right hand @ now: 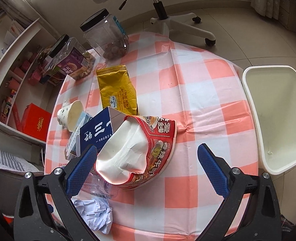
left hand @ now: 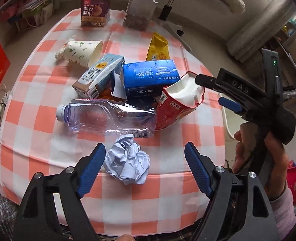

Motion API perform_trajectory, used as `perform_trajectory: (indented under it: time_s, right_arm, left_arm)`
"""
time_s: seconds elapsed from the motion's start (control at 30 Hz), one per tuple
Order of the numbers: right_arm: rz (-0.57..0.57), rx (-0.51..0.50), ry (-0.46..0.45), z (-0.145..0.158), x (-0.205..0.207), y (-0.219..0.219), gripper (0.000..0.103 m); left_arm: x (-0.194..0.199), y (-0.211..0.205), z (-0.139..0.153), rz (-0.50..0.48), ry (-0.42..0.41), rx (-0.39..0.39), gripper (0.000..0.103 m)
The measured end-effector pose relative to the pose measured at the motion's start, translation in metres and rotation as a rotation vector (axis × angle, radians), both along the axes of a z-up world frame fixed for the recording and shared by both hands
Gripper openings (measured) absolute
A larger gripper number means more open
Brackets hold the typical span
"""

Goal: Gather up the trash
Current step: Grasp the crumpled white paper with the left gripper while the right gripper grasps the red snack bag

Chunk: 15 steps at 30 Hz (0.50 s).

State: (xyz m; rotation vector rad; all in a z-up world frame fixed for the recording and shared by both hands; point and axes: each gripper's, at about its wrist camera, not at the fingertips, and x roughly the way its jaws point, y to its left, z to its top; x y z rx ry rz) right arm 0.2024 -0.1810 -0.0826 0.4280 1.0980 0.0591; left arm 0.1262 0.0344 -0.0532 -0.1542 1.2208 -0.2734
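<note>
A pile of trash lies on the checked table (left hand: 47, 120): a crumpled paper ball (left hand: 128, 158), a crushed clear bottle (left hand: 107, 116), a red noodle cup (left hand: 178, 102), a blue box (left hand: 150, 78), a milk carton (left hand: 99, 76), a paper cup (left hand: 83, 52) and a yellow packet (left hand: 158, 48). My left gripper (left hand: 145, 166) is open, with the paper ball between its fingers near the table's front edge. My right gripper (right hand: 147, 168) is open around the crushed red noodle cup (right hand: 140, 150); it shows in the left wrist view (left hand: 218, 90) at the cup's rim.
A white bin (right hand: 276, 116) stands off the table's right edge. Two jars with black lids (right hand: 105, 36) (right hand: 71, 58) stand at the table's far side. A swivel chair base (right hand: 180, 22) is beyond the table. Shelves (right hand: 11, 64) are at left.
</note>
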Motion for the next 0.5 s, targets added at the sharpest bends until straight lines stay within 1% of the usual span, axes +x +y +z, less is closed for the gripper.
perform_trajectory:
  time_s: [0.07, 0.13, 0.2, 0.27, 0.3, 0.33, 0.4, 0.43, 0.47, 0.5]
  right_arm:
    - [-0.02, -0.003, 0.006, -0.001, 0.0, -0.006, 0.096]
    - [-0.028, -0.018, 0.007, -0.003, 0.0, -0.008, 0.096]
    - [-0.025, -0.036, 0.002, -0.002, -0.001, -0.008, 0.096]
    - [-0.009, -0.063, -0.004, -0.001, -0.003, -0.004, 0.096]
    - [0.002, -0.077, -0.005, -0.001, -0.004, -0.001, 0.096]
    - [0.012, -0.089, -0.004, -0.001, -0.004, 0.002, 0.096]
    - [0.026, -0.1, 0.001, -0.002, -0.006, 0.007, 0.096]
    - [0.03, -0.105, 0.004, -0.003, -0.006, 0.008, 0.096]
    - [0.035, -0.114, 0.007, -0.003, -0.007, 0.01, 0.096]
    - [0.041, -0.126, 0.01, -0.004, -0.007, 0.013, 0.096]
  left_arm:
    - [0.0, 0.003, -0.011, 0.009, 0.019, 0.032, 0.08]
    - [0.003, 0.009, -0.025, 0.056, 0.057, 0.07, 0.08]
    - [0.005, 0.016, -0.034, 0.093, 0.094, 0.055, 0.08]
    - [0.006, 0.019, -0.04, 0.106, 0.115, 0.011, 0.08]
    - [0.006, 0.018, -0.043, 0.106, 0.119, 0.006, 0.08]
    - [0.006, 0.016, -0.046, 0.105, 0.119, 0.02, 0.08]
    - [0.004, 0.011, -0.053, 0.117, 0.109, 0.082, 0.079]
    - [0.002, 0.008, -0.056, 0.12, 0.103, 0.113, 0.076]
    - [0.001, 0.007, -0.058, 0.117, 0.101, 0.134, 0.063]
    - [0.0, 0.005, -0.06, 0.11, 0.108, 0.139, 0.05]
